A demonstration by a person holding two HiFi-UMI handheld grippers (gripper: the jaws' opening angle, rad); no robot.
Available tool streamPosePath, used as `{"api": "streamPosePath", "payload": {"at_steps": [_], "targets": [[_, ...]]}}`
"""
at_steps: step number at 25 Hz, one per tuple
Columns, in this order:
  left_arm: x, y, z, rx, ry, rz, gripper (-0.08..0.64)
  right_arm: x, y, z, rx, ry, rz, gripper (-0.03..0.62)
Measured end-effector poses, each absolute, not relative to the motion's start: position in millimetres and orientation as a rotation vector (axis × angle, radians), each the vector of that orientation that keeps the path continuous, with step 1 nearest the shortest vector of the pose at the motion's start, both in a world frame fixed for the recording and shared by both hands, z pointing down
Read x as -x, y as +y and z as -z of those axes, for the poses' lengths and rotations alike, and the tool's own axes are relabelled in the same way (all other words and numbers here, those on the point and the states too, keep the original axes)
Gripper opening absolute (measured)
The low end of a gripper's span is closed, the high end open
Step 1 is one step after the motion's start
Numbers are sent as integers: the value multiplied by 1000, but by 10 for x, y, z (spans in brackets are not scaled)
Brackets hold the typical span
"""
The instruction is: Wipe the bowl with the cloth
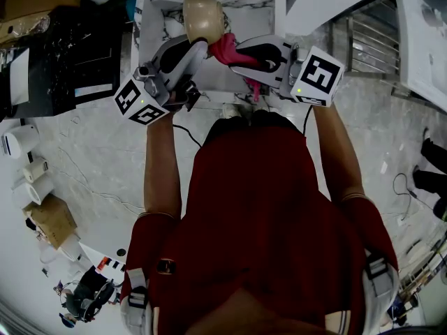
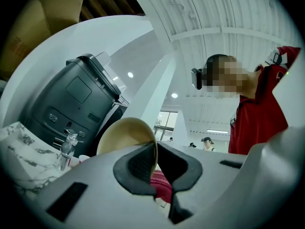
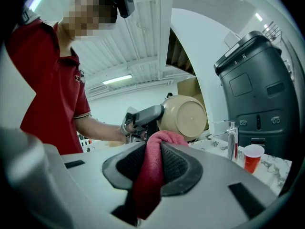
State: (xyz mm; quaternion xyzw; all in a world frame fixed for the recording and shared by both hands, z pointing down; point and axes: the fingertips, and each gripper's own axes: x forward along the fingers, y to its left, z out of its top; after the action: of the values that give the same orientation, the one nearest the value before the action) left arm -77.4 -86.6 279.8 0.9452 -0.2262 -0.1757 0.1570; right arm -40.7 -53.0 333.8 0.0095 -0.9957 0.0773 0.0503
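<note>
Both forearms extended forward above marbled white counter [image 1: 148, 19], left gripper [image 1: 198, 45] jaws clamped on rim of tilted round beige bowl [image 1: 204, 16], right gripper [image 1: 241, 53] jaws pinching crumpled pink-red cloth [image 1: 225, 47] just beside bowl

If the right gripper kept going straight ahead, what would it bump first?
Probably the beige bowl, held just ahead by the left gripper. The right gripper is shut on the pink cloth, so the cloth would likely touch first.

My head camera looks steeply down over the left tool [image 1: 201, 46] and right tool [image 1: 237, 53]. Each tool's close camera tilts upward, and both share the bowl [image 2: 125, 135].
</note>
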Motion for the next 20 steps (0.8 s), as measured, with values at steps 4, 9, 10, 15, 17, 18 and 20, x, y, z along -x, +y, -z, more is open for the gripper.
{"api": "streamPosePath", "payload": {"at_steps": [4,9,10,15,17,18,20], "targets": [[792,-902,-2889,-2702,-709,426,20,415,-470,-3252,3,-3052,-217,89],[786,-936,-3008,-2703,-760,307,20,402,-451,-3140,14,-3087,-226,89],[780,-939,-3039,-2704,-767,282,20,399,-450,-3121,13,-3096,-234,89],[789,-914,-3129,-2702,-782,224,20,369,-480,-3060,-35,-3127,-204,89],[786,-902,-3155,-2706,-782,197,20,349,-501,-3045,-61,-3131,-189,89],[783,-897,-3161,-2709,-781,187,20,344,-509,-3037,-72,-3133,-183,89],[785,-891,-3168,-2712,-781,173,20,346,-525,-3022,-98,-3136,-173,89]]}}
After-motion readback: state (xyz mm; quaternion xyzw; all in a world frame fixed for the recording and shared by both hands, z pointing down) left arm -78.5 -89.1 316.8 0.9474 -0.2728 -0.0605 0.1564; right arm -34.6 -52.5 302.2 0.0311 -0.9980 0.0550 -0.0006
